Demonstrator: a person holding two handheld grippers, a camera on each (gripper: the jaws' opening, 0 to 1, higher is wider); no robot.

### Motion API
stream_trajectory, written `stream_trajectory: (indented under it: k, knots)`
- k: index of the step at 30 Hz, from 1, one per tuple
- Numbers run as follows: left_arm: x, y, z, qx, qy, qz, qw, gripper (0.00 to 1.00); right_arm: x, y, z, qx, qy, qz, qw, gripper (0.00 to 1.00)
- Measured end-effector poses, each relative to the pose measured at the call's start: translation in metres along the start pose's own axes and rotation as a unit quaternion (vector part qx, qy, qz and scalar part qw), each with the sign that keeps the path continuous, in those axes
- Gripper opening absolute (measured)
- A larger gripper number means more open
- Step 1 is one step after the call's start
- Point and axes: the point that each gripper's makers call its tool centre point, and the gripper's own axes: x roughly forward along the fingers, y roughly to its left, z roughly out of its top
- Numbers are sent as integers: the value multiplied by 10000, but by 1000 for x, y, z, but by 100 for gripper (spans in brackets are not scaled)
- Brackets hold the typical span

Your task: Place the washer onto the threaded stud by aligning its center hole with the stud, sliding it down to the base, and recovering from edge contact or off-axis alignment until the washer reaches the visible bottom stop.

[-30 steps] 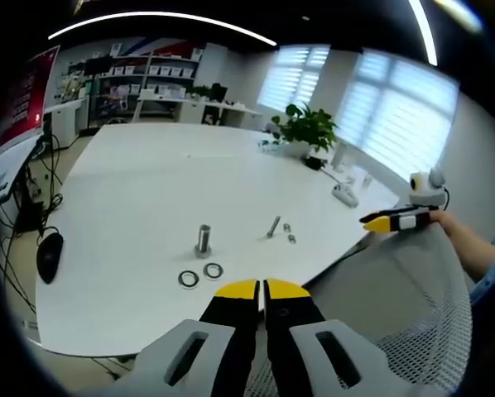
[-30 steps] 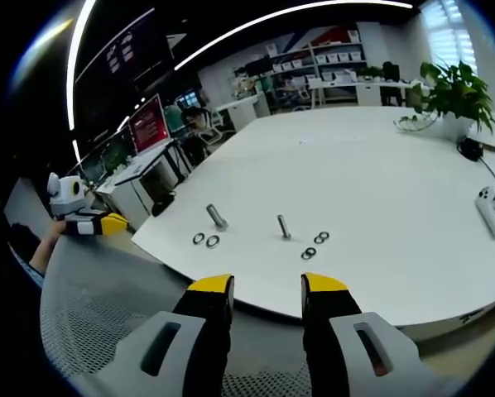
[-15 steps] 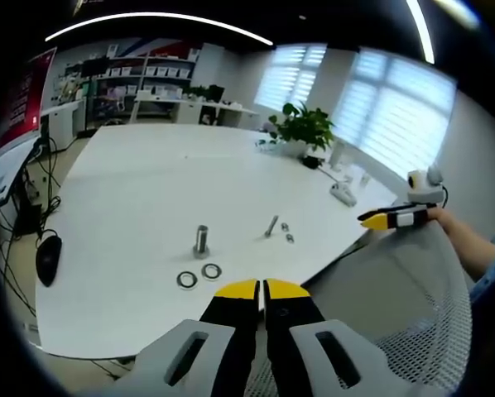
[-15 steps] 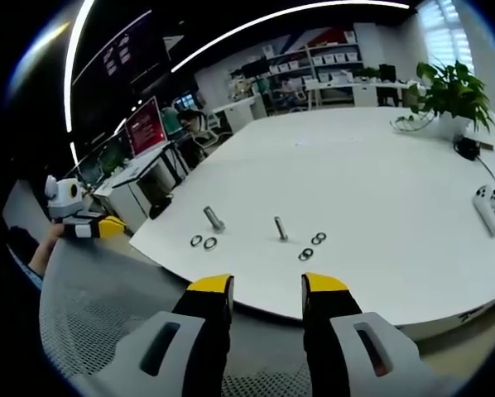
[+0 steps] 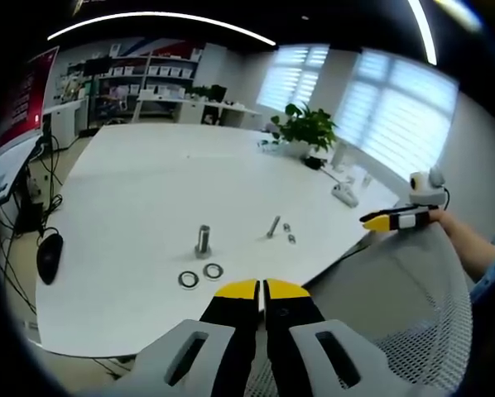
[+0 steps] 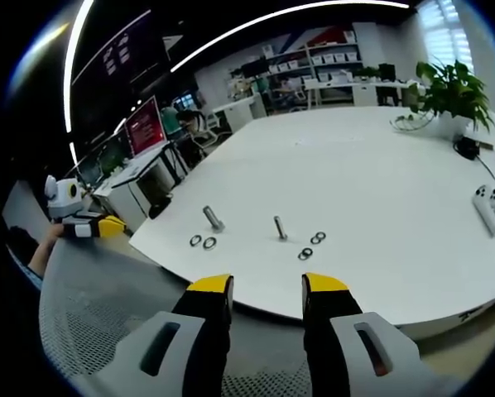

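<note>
Washers and studs lie untouched on the worktop; both grippers hold back off its near edge.

Two washers (image 5: 200, 275) lie flat side by side near the worktop (image 5: 148, 174) edge, just in front of a stout threaded stud (image 5: 203, 239) standing upright. A slimmer stud (image 5: 274, 226) stands tilted to its right with two smaller washers (image 5: 289, 232) beside it. In the right gripper view the slimmer stud (image 6: 279, 228) and its washers (image 6: 311, 246) lie ahead, slightly left of centre. The left gripper (image 5: 260, 289) has its fingers pressed together, empty, and points almost straight at the near washer pair. The right gripper (image 6: 267, 284) has fingers spread, empty. By judgement the left is nearer the stout stud's washers, and no pick has begun. A potted plant (image 5: 307, 126) stands far back.
</note>
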Motion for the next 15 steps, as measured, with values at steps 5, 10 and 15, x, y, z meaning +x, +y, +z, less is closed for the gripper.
stream_trajectory:
  k: [5,10,15]
  knots:
    - [0,-1,-1,-6,28,-13,10000,0,-1,0,0,34,-45,14,10000,36]
    - [0,0,-2,-30,42,-10,10000,0,0,0,1,41,-49,14,10000,35]
    - [0,0,-2,-23,54,-25,10000,0,0,0,1,36,-38,20,10000,35]
